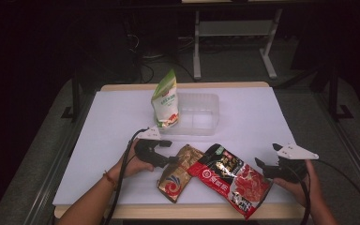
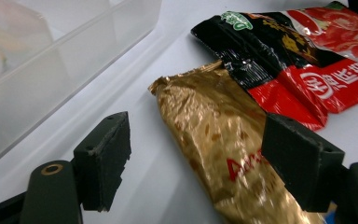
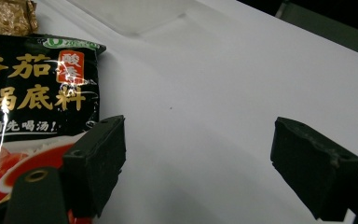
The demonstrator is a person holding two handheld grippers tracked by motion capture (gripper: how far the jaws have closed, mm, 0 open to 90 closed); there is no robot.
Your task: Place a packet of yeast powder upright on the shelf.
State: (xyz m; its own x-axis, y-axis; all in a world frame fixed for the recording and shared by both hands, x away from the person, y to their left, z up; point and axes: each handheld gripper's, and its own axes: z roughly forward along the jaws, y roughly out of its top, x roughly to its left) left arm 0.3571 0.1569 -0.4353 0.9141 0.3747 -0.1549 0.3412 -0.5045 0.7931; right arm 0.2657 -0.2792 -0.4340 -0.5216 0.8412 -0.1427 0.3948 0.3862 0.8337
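Note:
A gold foil pouch lies on the white table, its top edge tucked beside a red and black hotpot-base pouch. My left gripper is at the gold pouch's upper end. In the left gripper view the gold pouch lies between the wide-apart jaws of the left gripper, and the pads do not press on it. My right gripper is open at the right end of the red and black pouch. In its own view the right gripper has only bare table between its jaws.
A clear plastic container stands at the middle back of the table, with a green and white pouch upright against its left end. The container's wall is close to the left gripper. Dark floor and table legs lie beyond.

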